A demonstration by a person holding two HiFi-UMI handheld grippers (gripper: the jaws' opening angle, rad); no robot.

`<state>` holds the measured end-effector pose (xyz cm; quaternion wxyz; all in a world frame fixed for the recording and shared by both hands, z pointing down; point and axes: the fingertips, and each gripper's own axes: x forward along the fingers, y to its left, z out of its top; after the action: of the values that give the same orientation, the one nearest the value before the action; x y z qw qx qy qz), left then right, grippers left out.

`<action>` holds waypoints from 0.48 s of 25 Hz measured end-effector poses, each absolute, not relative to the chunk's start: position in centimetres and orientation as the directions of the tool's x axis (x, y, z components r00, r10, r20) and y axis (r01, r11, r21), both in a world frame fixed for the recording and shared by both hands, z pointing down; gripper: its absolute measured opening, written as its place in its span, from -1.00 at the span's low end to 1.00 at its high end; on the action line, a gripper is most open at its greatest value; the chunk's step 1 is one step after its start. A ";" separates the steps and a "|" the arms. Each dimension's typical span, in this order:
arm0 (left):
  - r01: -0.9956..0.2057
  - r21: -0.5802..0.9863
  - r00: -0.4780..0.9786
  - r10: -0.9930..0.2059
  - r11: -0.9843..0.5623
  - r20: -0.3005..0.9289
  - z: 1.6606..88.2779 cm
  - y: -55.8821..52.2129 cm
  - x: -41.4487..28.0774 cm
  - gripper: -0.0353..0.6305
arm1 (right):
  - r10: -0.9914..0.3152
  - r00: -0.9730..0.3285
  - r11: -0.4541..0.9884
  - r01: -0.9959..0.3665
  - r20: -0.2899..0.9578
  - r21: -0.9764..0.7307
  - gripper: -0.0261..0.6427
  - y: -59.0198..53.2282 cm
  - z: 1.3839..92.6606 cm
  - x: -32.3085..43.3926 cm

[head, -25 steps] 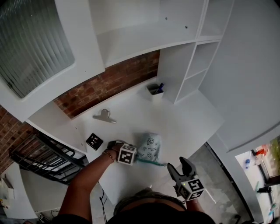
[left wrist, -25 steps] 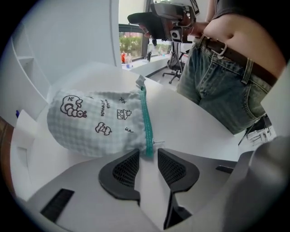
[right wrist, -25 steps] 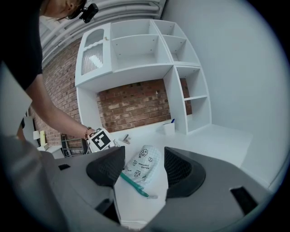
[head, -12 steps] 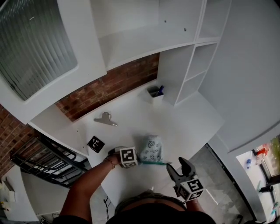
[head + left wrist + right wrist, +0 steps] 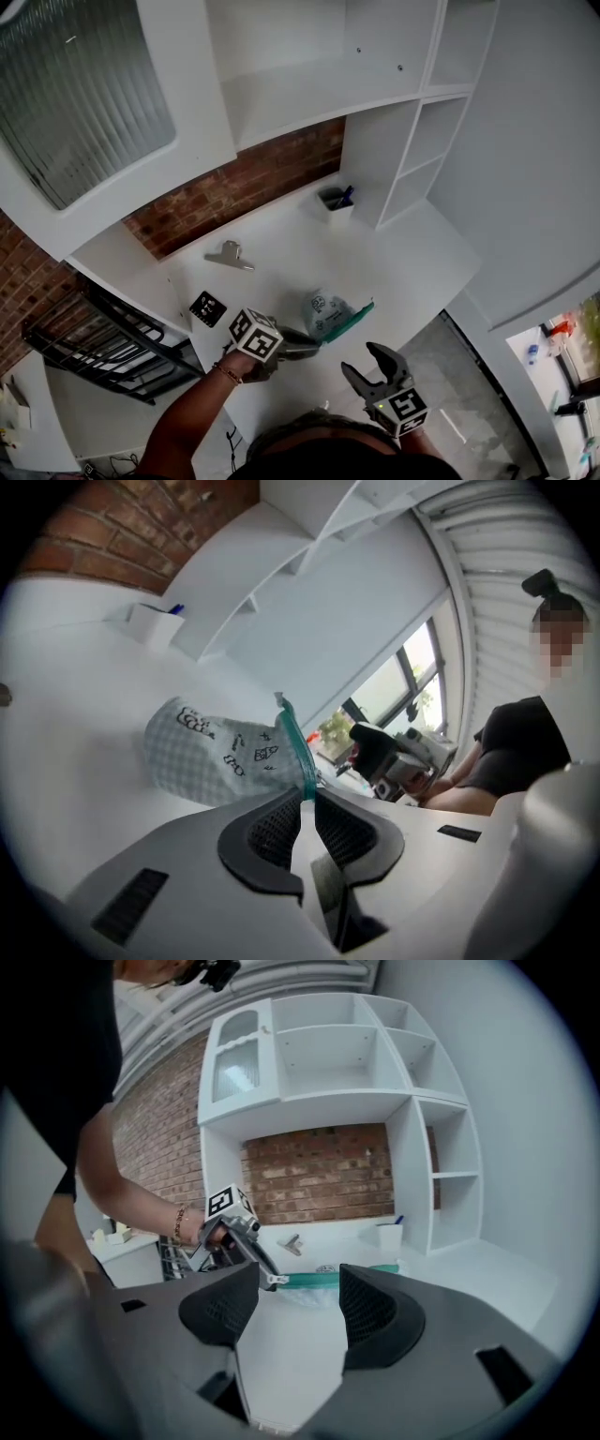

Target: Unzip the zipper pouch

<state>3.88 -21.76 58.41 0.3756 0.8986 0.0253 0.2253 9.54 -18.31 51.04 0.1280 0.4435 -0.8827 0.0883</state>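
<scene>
A: Entry one, left gripper [image 5: 298, 349]?
B: Closed, pinching the zipper pull [image 5: 275, 1280]. A second ago it was closing in at the pouch's edge.

A: Entry two, pouch [image 5: 325, 314]?
B: Sitting lower centre of the head view on the white surface [image 5: 403, 253]. Its teal zipper [image 5: 354, 317], level a moment ago, is now slanting up to the right. Likely the unzipping is just starting.

A: Entry three, right gripper [image 5: 373, 367]?
B: Hovering lower right, jaws apart, empty.

A: Views?
B: Only the right gripper view is showing the pull; the head view is leaving it too small.
</scene>
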 end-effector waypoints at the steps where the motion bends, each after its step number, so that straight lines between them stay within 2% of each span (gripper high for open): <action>1: -0.121 0.696 0.916 0.190 -0.708 0.353 57.6 -21.8 4.0 -0.75 | -0.737 -0.605 0.632 -0.775 0.303 -0.008 -0.12 -18.1 50.6 8.5; 7: -0.101 0.692 0.965 0.099 -0.715 0.244 53.7 -21.2 3.8 -0.76 | -0.664 -0.691 0.743 -0.654 0.286 0.144 -0.15 -18.4 48.1 3.9; 12: -0.042 0.698 0.985 0.087 -0.715 0.149 51.1 -19.7 3.0 -0.76 | -0.597 -0.770 0.802 -0.583 0.225 0.132 -0.23 -18.7 46.5 2.3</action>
<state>3.02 -19.67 51.07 0.3773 0.9220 0.0123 0.0856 2.27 -18.65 46.45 0.1288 0.3135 -0.9404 -0.0270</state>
